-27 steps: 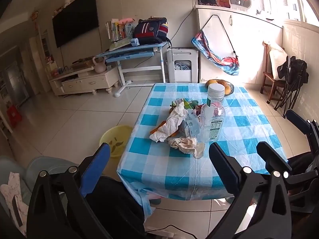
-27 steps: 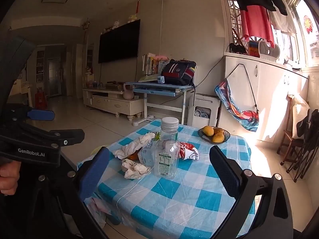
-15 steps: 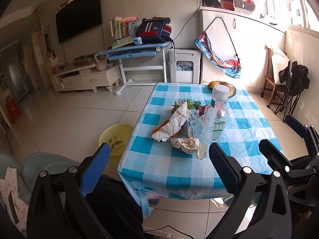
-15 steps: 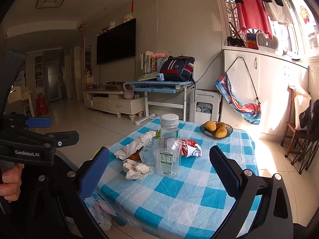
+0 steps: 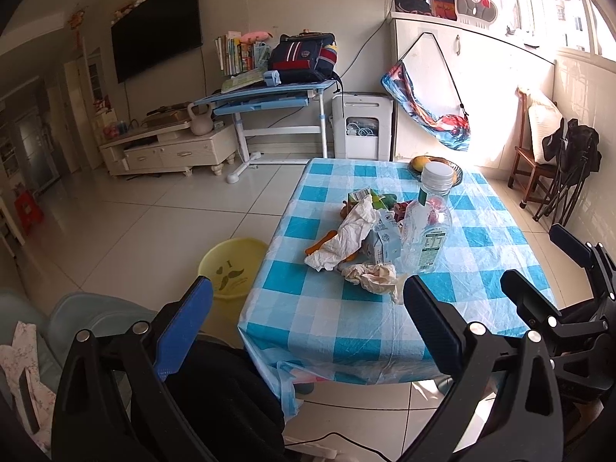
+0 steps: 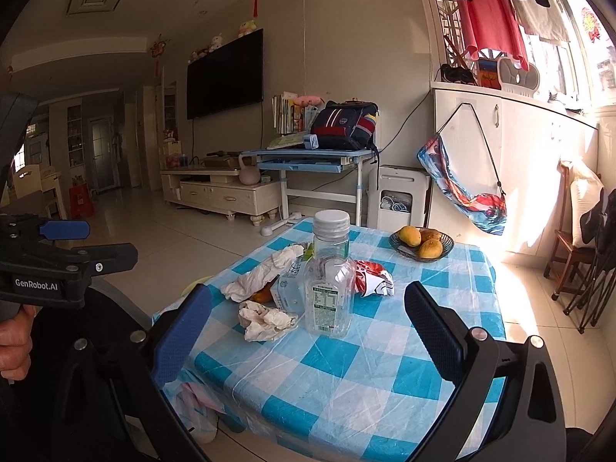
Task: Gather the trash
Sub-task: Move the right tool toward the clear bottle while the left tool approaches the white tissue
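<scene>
Sitting mid-table on the blue/white checked tablecloth [image 6: 346, 377] is the trash pile: clear plastic bottle [image 6: 329, 288] w/ white cap, upright, at the front; small milk carton [image 6: 288, 288] touching its left side; crumpled tissue [image 6: 265, 317] just in front-left of carton; longer white paper wrapper [image 6: 261, 277] draped behind that, w/ something orange under it; red/white snack bag [image 6: 371, 279] just behind-right of bottle. Same pile in left wrist view: bottle [image 5: 425, 227], carton [image 5: 381, 240], tissue [image 5: 371, 275], wrapper [image 5: 346, 235], plus a green packet [image 5: 379, 200] at the back.

Glass bowl of mangoes [image 6: 419, 242] near far edge of table, well apart from pile. Yellow basin [image 5: 233, 267] on floor beside table's left side.

Left gripper [image 5: 308, 319] hangs short of table's near edge, tilted down, jaws spread wide, nothing between them. Right gripper [image 6: 308, 327] over near edge, closer to level, jaws also fully apart & empty; bottle sits ahead between the fingers' line, not touched. A hand [image 6: 13, 340] on the left gripper's grip shows at left edge of right wrist view.
</scene>
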The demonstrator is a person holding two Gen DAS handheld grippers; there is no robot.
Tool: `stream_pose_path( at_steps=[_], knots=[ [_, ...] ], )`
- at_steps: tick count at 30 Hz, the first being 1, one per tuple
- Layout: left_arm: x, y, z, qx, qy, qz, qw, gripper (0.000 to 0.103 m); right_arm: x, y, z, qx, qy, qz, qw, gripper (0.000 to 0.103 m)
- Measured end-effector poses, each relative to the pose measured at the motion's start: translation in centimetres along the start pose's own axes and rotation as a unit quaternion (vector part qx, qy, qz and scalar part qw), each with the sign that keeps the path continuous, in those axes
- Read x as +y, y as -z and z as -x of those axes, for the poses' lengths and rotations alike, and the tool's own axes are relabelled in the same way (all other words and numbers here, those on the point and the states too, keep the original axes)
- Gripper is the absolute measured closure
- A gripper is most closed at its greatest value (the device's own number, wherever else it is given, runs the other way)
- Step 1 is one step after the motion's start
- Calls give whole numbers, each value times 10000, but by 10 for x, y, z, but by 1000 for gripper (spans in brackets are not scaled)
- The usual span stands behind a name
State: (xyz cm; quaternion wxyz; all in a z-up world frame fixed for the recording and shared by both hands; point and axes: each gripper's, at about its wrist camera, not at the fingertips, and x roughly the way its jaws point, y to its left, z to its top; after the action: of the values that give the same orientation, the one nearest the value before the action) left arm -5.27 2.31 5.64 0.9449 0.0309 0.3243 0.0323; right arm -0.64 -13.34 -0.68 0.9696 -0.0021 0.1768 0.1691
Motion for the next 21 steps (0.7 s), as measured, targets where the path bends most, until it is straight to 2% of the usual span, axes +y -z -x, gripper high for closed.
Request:
stream_pose_path(
  at_steps=[4, 10, 21],
  knots=[
    [1, 1, -2, 22, 15, 4, 10000, 7, 1, 2, -3, -14, 9, 37, 10000, 7],
    [2, 4, -8, 80, 35, -22, 10000, 7, 4, 3, -10, 230, 24, 105, 9997, 7],
    [5, 6, -21, 170, 62, -40, 9998, 7, 9, 6, -18, 293, -45, 123, 9995, 7]
  ],
)
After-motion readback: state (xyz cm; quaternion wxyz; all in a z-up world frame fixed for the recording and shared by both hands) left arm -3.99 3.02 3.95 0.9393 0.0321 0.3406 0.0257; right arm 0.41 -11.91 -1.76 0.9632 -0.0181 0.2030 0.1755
